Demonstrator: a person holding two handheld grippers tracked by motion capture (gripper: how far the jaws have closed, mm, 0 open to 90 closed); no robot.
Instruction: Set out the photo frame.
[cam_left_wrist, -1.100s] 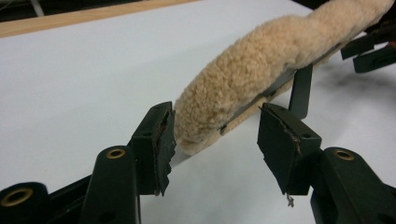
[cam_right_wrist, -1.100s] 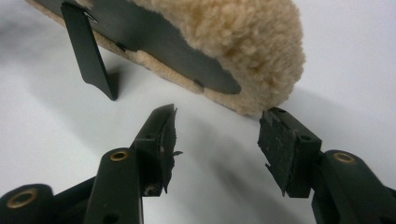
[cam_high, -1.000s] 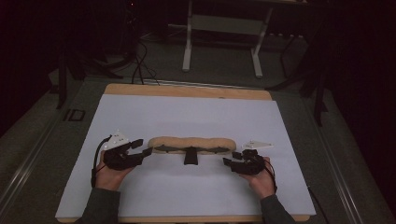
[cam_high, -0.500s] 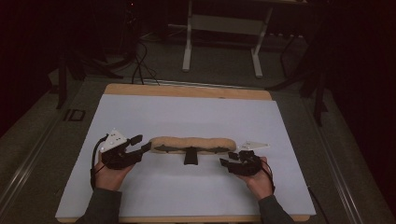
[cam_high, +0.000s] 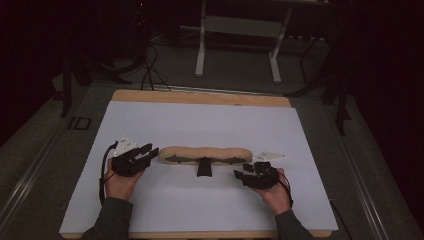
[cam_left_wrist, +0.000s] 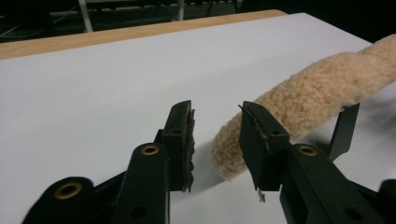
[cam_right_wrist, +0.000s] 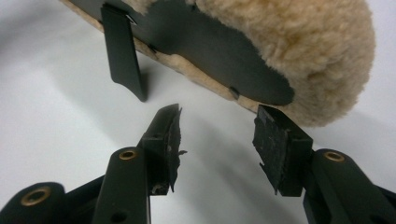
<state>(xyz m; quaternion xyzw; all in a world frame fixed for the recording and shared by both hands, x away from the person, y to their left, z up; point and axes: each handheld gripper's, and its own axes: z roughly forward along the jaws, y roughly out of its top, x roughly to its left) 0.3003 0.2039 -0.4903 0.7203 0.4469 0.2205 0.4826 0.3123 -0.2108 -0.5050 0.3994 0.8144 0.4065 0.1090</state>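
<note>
A long tan fleece pad (cam_high: 205, 152) with a black backing (cam_right_wrist: 210, 51) and a black strap tab (cam_high: 203, 167) lies across the white sheet (cam_high: 210, 120). My left gripper (cam_high: 151, 151) sits at the pad's left end. Its jaws have just been closing. In the left gripper view (cam_left_wrist: 215, 121) the fleece end (cam_left_wrist: 229, 158) lies partly between them, against the right jaw and apart from the left one. My right gripper (cam_high: 243, 170) is open at the pad's right end. In the right gripper view (cam_right_wrist: 217, 121) its right jaw tip is just under the fleece edge (cam_right_wrist: 299, 51).
The white sheet covers a wooden table whose far edge (cam_high: 200, 97) shows bare. Behind the table stand a metal frame (cam_high: 237, 25) and floor cables (cam_high: 150, 70) in the dark. A person's hands and sleeves come in at the bottom.
The left gripper's jaws have narrowed at the pad's left end. Both hands have stayed nearly in place, and the pad has not moved.
</note>
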